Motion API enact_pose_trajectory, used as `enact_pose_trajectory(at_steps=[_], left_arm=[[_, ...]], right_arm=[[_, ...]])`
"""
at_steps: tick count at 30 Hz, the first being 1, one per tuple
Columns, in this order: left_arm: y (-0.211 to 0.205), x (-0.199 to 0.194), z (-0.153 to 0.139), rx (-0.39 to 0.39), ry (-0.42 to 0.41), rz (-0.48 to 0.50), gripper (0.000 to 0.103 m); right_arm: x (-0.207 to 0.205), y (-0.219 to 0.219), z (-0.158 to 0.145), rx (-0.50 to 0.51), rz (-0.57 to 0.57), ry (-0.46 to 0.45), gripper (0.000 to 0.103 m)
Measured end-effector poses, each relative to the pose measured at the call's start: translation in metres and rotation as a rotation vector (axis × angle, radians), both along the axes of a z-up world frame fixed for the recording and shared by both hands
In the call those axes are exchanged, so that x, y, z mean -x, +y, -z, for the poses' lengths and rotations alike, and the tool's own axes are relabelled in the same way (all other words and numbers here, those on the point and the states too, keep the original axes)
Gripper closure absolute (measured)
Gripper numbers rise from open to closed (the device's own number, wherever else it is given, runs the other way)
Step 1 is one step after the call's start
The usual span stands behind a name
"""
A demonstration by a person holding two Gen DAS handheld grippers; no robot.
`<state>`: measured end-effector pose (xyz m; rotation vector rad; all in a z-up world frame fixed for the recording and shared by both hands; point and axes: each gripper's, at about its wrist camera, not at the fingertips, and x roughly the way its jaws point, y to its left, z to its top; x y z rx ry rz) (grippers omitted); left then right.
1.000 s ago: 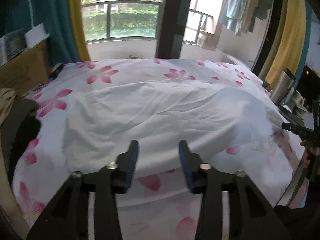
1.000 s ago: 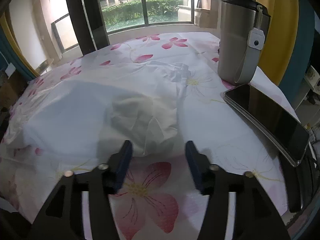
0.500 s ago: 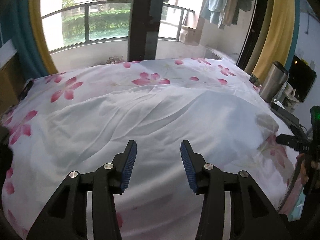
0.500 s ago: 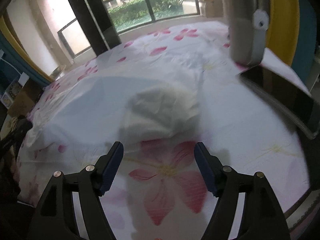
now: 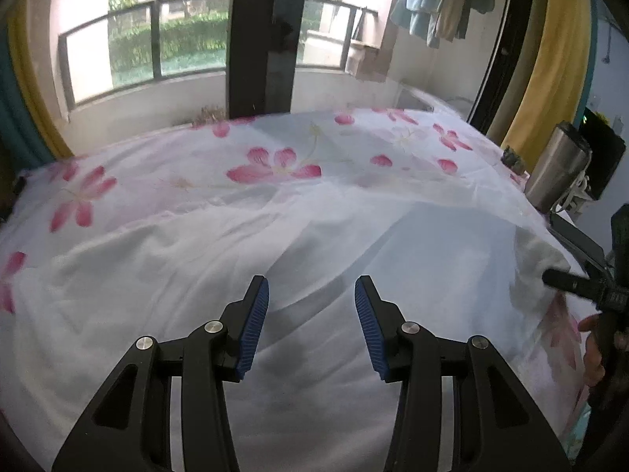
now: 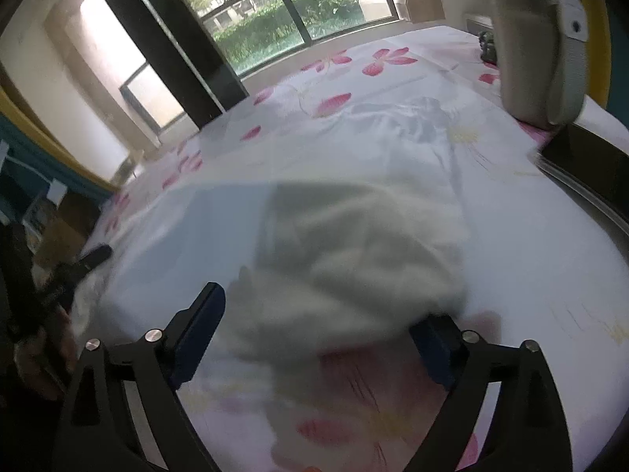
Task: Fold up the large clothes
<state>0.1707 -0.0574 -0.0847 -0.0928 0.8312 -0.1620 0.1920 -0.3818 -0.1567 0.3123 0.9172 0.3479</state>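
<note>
Left wrist view: the left gripper [image 5: 311, 316] is held part-open and empty above the white garment [image 5: 275, 275] spread on the flowered sheet [image 5: 275, 165]. The right gripper [image 6: 318, 334] is opening wide, garment edge lying unpinched between its jaws.

Your right gripper [image 6: 318, 330] is opening, jaws wide, with the bunched end of the white garment [image 6: 354, 251] lying between them, the pads not pressing it. The garment spreads left over the floral sheet [image 6: 393, 90]. A steel tumbler [image 6: 538, 39] and a dark tablet [image 6: 585, 173] sit at right. Your left gripper [image 6: 92, 255] shows at the left edge.
</note>
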Motion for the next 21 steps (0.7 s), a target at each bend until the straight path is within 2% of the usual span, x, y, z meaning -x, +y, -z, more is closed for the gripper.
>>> enact_pose_trajectory(at_steps=[3, 7, 13, 14, 15, 17, 18, 19, 21], left_arm=[[-0.001, -0.010, 0.018, 0.007, 0.059, -0.001, 0.055], [-0.002, -0.010, 0.022, -0.003, 0.047, 0.003, 0.055], [-0.010, -0.006, 0.026, -0.039, 0.018, -0.016, 0.054], [-0.011, -0.007, 0.026, -0.040, 0.019, -0.021, 0.054], [-0.011, -0.007, 0.026, -0.037, 0.019, -0.024, 0.054], [-0.011, -0.008, 0.026, -0.028, 0.020, -0.026, 0.054], [-0.010, -0.008, 0.026, -0.025, 0.020, -0.025, 0.054], [-0.010, -0.008, 0.026, -0.021, 0.020, -0.024, 0.054], [-0.010, -0.008, 0.026, -0.022, 0.020, -0.019, 0.054]], right_arm=[[-0.013, 0.002, 0.001, -0.062, 0.014, -0.013, 0.010], [-0.032, 0.014, 0.003, -0.157, -0.008, -0.032, 0.010], [-0.051, 0.047, 0.006, -0.233, -0.104, -0.053, 0.012], [-0.053, 0.053, 0.007, -0.233, -0.123, -0.046, 0.024], [-0.054, 0.060, 0.008, -0.225, -0.140, -0.042, 0.043], [-0.057, 0.069, 0.011, -0.202, -0.148, -0.033, 0.052], [-0.057, 0.071, 0.011, -0.202, -0.150, -0.037, 0.069], [-0.057, 0.073, 0.009, -0.190, -0.150, -0.044, 0.080], [-0.057, 0.073, 0.006, -0.185, -0.155, -0.055, 0.084]])
